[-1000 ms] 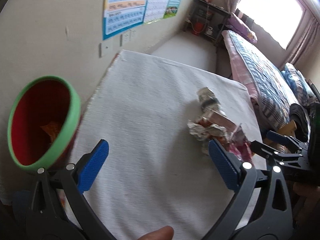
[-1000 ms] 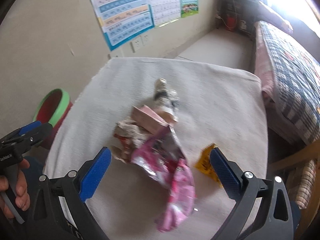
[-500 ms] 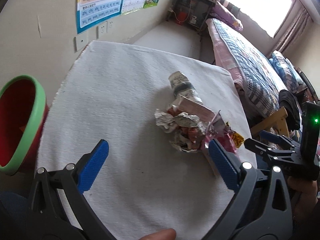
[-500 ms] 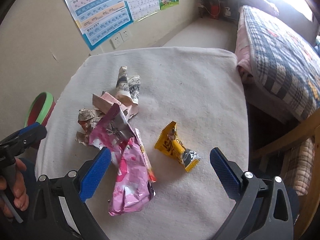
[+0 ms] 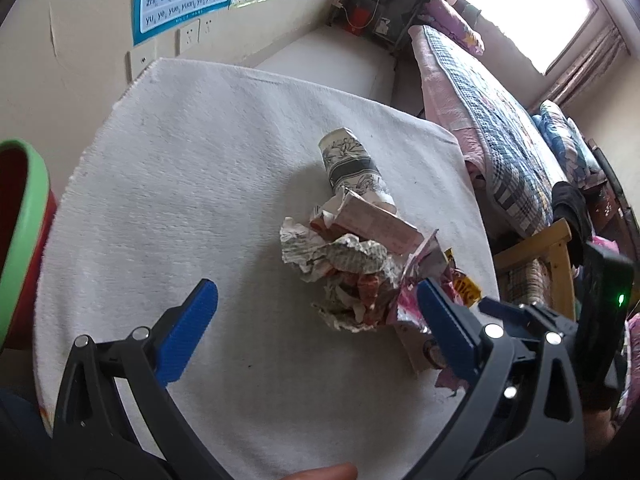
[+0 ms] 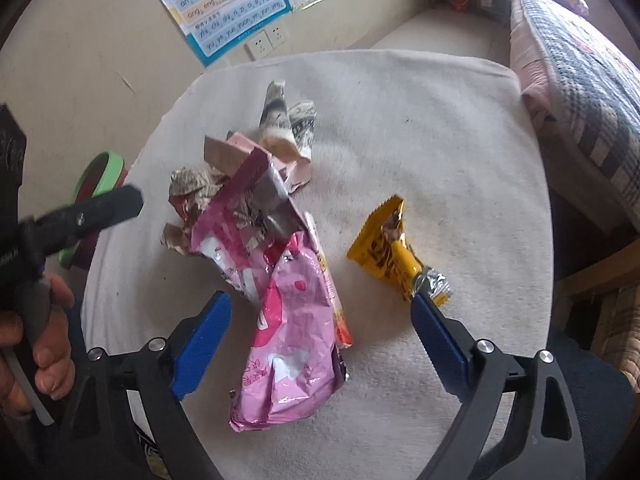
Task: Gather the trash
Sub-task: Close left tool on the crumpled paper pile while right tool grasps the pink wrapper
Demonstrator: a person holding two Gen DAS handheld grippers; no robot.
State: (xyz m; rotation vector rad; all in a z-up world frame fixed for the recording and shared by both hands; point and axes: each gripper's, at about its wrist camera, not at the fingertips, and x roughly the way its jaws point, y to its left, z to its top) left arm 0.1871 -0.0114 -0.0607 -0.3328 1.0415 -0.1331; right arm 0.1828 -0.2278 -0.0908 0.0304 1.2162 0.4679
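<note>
I see the bin (image 5: 24,240) at the left edge of the table, red inside with a green rim; from here I cannot tell what is in it. The torn-open pink bag (image 6: 288,312) shows only its silver lining and some crumpled paper at the mouth. In my right view that bag lies lengthwise toward me, mouth away, tail near my right gripper (image 6: 320,336). The yellow wrapper (image 6: 394,250) sits just to its right, apart from it, long axis slanting from upper left to lower right, its crimped silver end near my right fingertip. Behind the bag are a paper wad (image 5: 340,260), a flat pink carton (image 5: 376,222) and a crushed printed cup (image 5: 352,164) lying on its side, base pointing away. My right jaws are closing, wide still, hanging over the bag's tail with nothing pressed. My left gripper (image 5: 316,320) is spread wide and empty, low over the cloth beside the wad. The table (image 5: 192,168) wears a white towel-like cloth. Around it: beige wall with charts (image 6: 228,12) and sockets, a checked bed (image 5: 500,136), a bright window.
</note>
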